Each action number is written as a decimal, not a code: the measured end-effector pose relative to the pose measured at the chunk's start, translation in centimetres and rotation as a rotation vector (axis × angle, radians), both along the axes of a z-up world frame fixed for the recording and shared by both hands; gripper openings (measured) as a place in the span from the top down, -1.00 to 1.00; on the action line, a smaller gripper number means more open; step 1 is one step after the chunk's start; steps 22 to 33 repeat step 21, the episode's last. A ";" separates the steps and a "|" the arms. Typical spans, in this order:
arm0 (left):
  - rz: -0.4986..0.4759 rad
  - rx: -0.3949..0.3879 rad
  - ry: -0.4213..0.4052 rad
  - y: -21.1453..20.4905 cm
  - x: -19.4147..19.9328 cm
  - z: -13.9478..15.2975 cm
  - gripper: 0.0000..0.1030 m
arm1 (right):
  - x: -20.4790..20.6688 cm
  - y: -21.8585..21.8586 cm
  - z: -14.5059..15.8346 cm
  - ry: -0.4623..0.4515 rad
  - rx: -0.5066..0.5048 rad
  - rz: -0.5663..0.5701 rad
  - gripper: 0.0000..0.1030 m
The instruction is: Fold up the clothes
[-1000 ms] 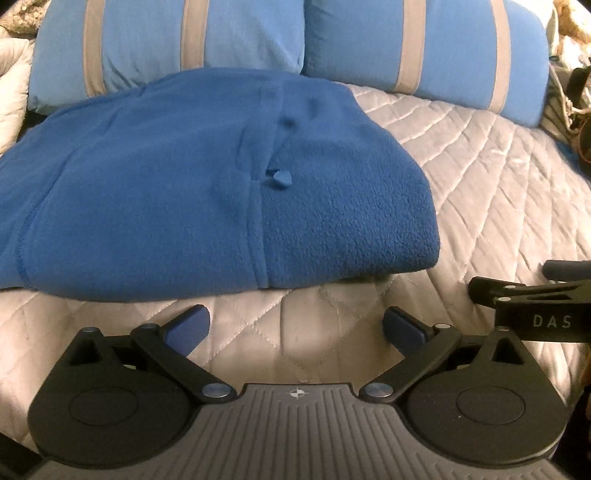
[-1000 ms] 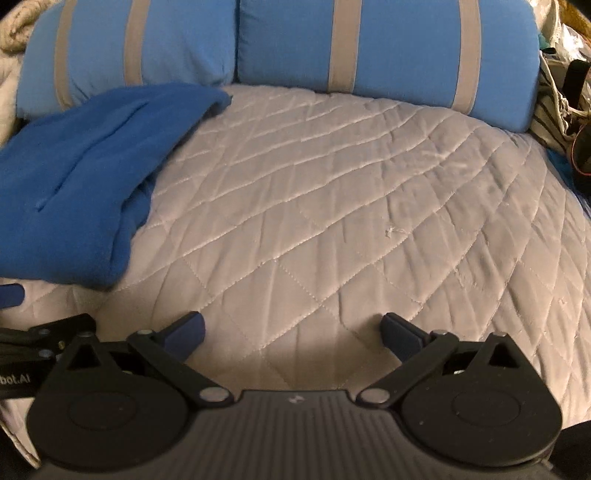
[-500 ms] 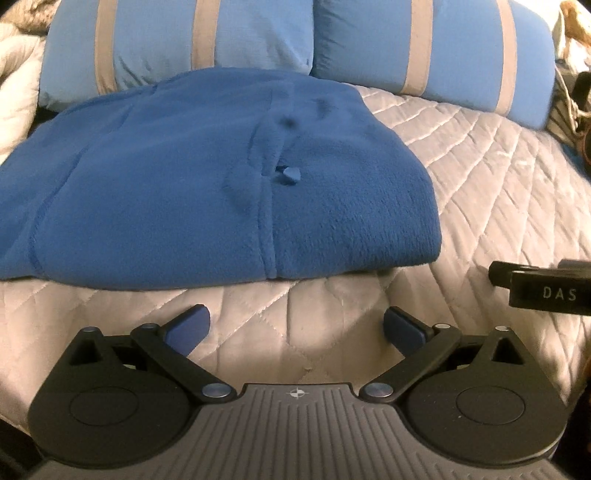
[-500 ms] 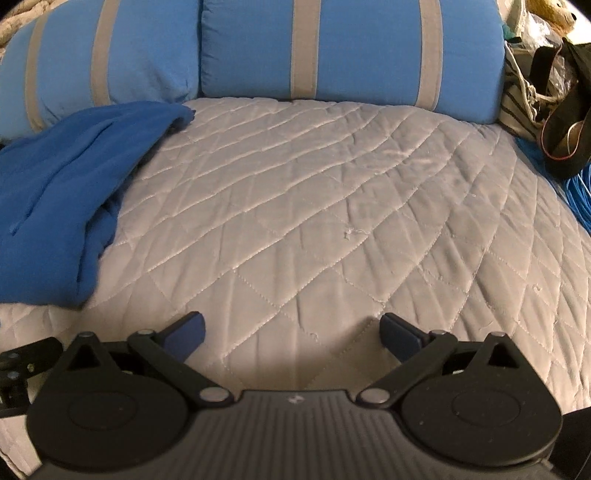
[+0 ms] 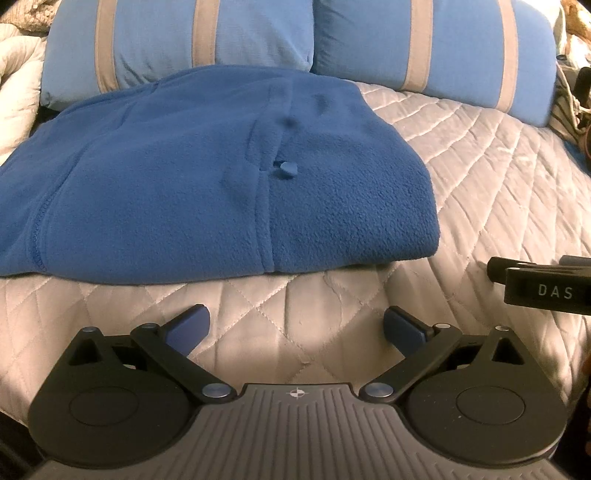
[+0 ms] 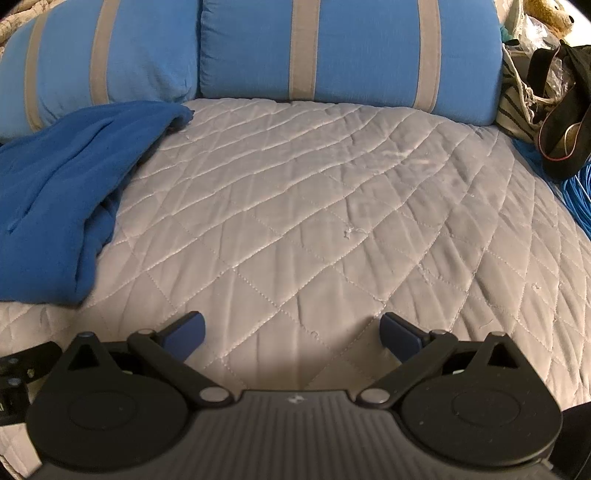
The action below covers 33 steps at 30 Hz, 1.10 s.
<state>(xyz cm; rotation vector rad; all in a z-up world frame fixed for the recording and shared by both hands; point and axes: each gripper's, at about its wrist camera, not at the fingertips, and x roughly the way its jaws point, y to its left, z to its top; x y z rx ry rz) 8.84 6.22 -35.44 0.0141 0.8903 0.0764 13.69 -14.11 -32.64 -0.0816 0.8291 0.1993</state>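
A blue fleece garment [image 5: 207, 173] lies folded on the grey quilted bed [image 5: 480, 177], its near edge a short way beyond my left gripper [image 5: 295, 325]. A small blue zip pull [image 5: 286, 169] sticks up along its middle seam. The left gripper is open with nothing between its fingers. My right gripper [image 6: 291, 332] is also open and empty, over bare quilt [image 6: 332, 221], with the fleece [image 6: 55, 206] off to its left. The right gripper's body [image 5: 543, 286] shows at the right edge of the left wrist view.
Two blue pillows with beige stripes [image 5: 295, 33] [image 6: 332, 48] stand along the head of the bed. A cream blanket [image 5: 16, 92] is bunched at the far left. Bags, a black strap and blue cable [image 6: 554, 110] lie at the bed's right side.
Both grippers have drawn back from the fleece, and the right one has swung rightward so less fleece shows. Both stay open. The fleece has not moved.
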 end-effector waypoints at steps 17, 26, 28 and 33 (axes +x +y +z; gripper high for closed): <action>-0.004 0.001 -0.004 0.1 -0.1 -0.1 -1.00 | -0.1 0.1 -0.1 -0.008 -0.001 -0.004 -0.99; -0.004 0.002 -0.004 0.1 -0.2 -0.1 -1.00 | -0.1 0.1 -0.1 -0.009 -0.001 -0.004 -0.99; -0.004 0.002 -0.004 0.1 -0.2 -0.1 -1.00 | -0.1 0.1 -0.1 -0.009 -0.001 -0.004 -0.99; -0.004 0.002 -0.004 0.1 -0.2 -0.1 -1.00 | -0.1 0.1 -0.1 -0.009 -0.001 -0.004 -0.99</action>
